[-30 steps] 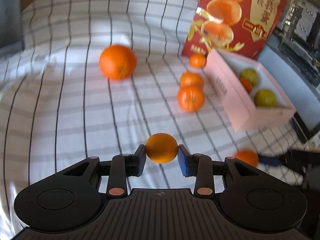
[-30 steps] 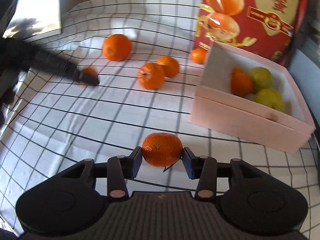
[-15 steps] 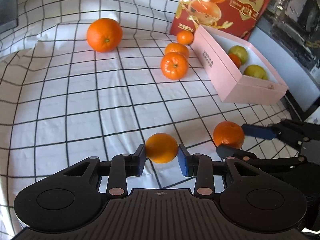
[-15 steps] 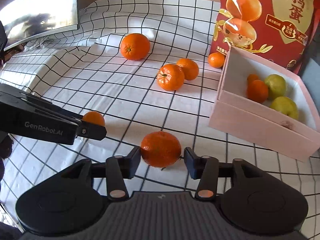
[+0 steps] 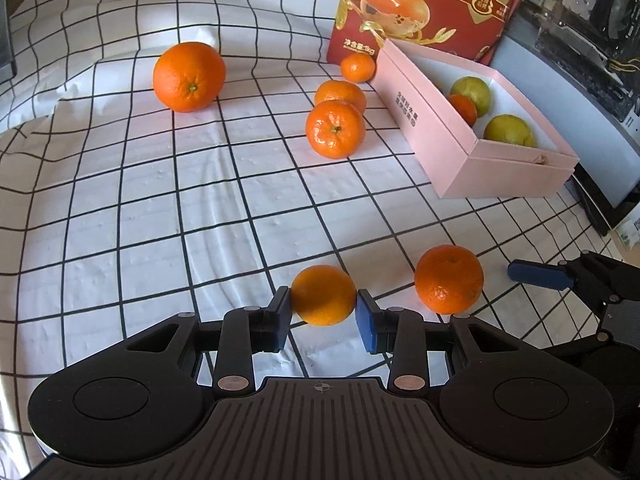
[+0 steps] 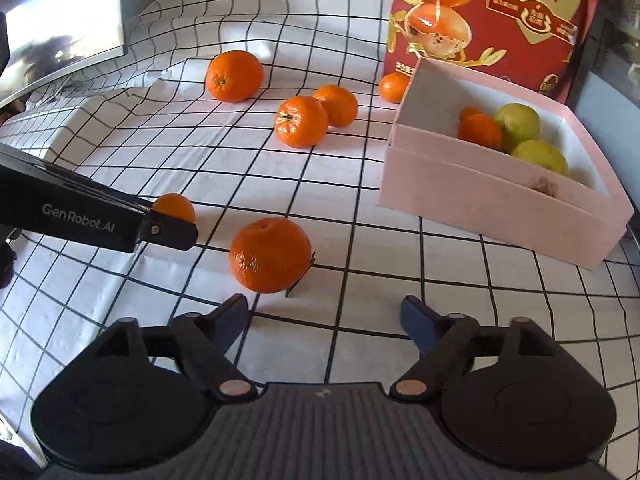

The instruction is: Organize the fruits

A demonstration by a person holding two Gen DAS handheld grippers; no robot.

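orange mandarin (image 5: 323, 295) clamped between the left gripper (image 5: 323, 312) pads, just over the checked cloth (image 5: 160, 220). right gripper (image 6: 324, 316) jaws are opening, nothing between them; its bigger mandarin (image 6: 270, 255) sits free on the cloth just ahead, beside the left one.

risks, near to far:
- free mandarin is round on a wrinkled cloth; a nudge from either gripper could roll it off toward the near edge.
- the two grippers are close together; a crossing move could clip one.
- left grip is on a smooth small fruit; too much squeeze may bruise it, too little may drop it.
- pink box (image 6: 500, 200) already holds two green fruits and small orange ones at the far end; a high drop could bounce.
- loose mandarins (image 5: 335, 129) and the large orange (image 5: 189, 77) are farther back, near the red bag (image 5: 420, 4).
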